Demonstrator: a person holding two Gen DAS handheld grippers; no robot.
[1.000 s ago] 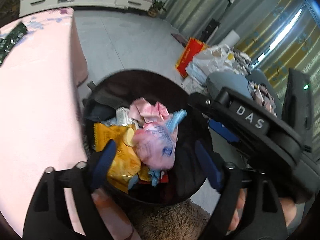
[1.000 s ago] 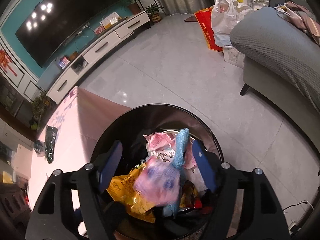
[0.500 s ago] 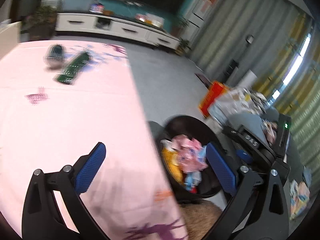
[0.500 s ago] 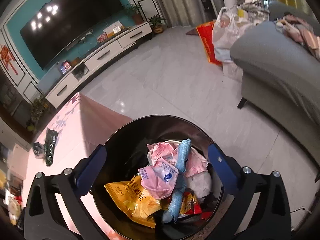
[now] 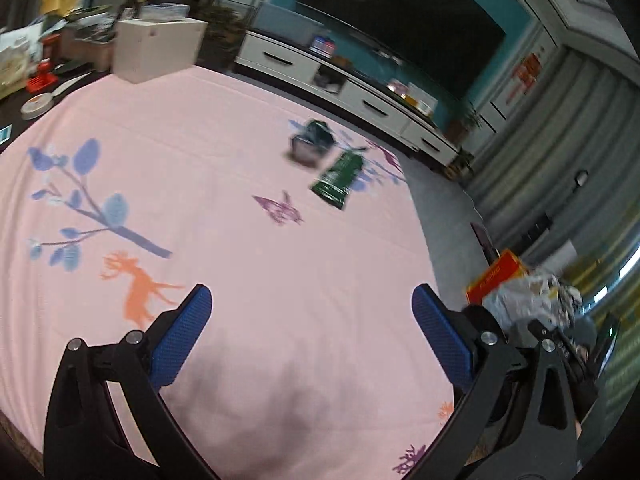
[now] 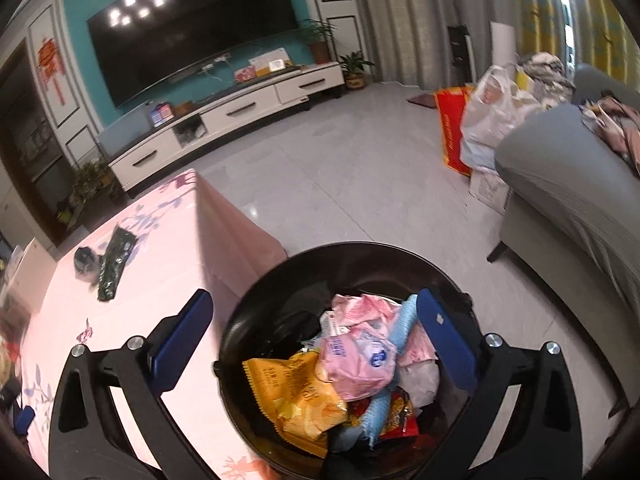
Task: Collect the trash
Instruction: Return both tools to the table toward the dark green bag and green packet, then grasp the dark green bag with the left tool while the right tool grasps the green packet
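Note:
My left gripper (image 5: 312, 300) hangs open over the pink tablecloth (image 5: 200, 200), nothing between its blue pads. Far ahead of it lie a green wrapper (image 5: 339, 178) and a dark crumpled piece (image 5: 311, 142). My right gripper (image 6: 314, 300) is open above the black trash bin (image 6: 256, 304), which holds a pink wrapper (image 6: 358, 358), a yellow snack bag (image 6: 296, 396) and a light blue strip (image 6: 404, 320). The same green wrapper (image 6: 114, 258) and dark piece (image 6: 85, 258) show on the table to the left of the bin.
A white box (image 5: 154, 46) and clutter stand at the table's far left edge. The bin sits on the floor against the table's side. A grey sofa (image 6: 568, 200), a white plastic bag (image 6: 488, 108) and a red bag (image 6: 450, 128) are to the right; a TV cabinet (image 6: 224, 120) stands behind.
Both grippers opened wide and the pink wrapper dropped into the bin. My left gripper swung away from the bin to over the table. The right one drew back slightly above the bin.

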